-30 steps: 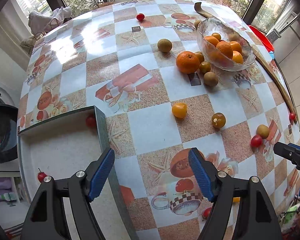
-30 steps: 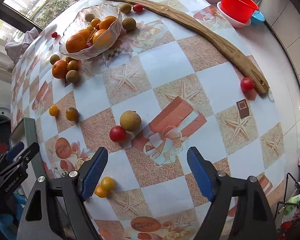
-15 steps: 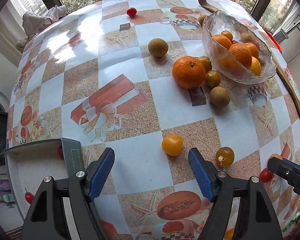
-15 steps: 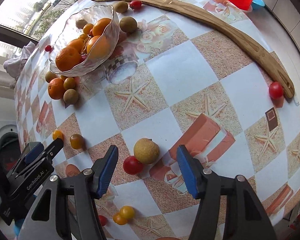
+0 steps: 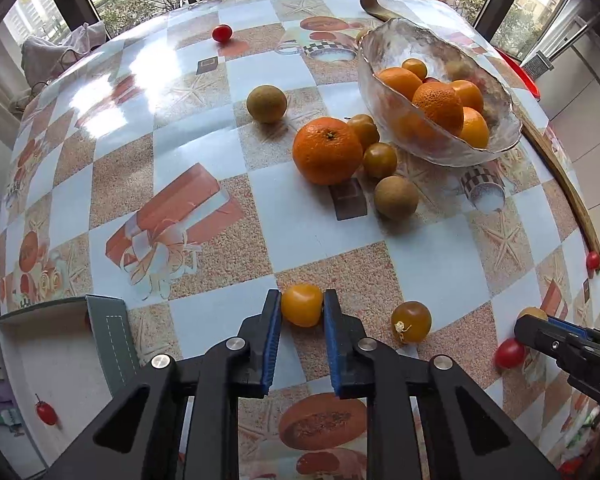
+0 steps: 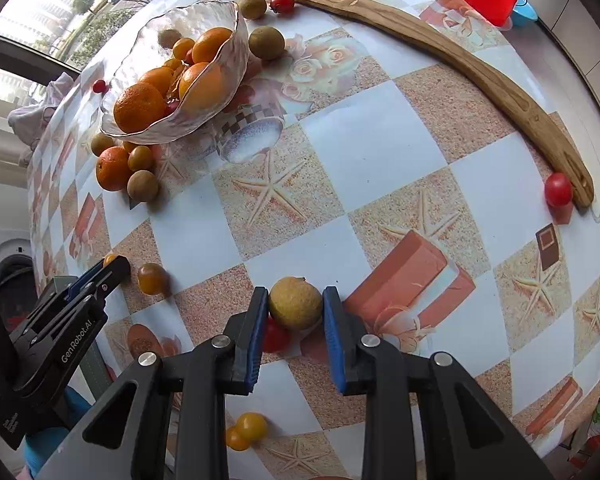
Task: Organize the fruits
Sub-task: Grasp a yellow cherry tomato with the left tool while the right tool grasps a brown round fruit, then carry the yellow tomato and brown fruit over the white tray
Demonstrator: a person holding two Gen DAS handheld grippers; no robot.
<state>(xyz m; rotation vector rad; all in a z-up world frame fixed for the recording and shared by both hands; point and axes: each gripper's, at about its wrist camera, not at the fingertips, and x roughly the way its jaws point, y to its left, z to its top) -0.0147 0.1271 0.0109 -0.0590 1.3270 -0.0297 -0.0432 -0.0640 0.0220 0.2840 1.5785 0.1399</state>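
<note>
Jaws of both grippers are pinching fruit on the desk: the left gripper (image 5: 302, 309) is closing around a yellow tomato (image 5: 302, 310), soft and easily bruised; the right gripper (image 6: 295, 307) is squeezing a firm, rough longan (image 6: 296, 307) across its middle.

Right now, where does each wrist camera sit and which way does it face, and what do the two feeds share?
Left wrist: sits behind the left gripper, looking along its fingers across the table toward the windows; its pads close on a yellow cherry tomato; the right gripper's tip shows at the right edge.
Right wrist: sits behind the right gripper, facing the wooden board; its pads flank a tan round fruit; the left gripper shows at left.
Shared: glass fruit bowl, big orange.
</note>
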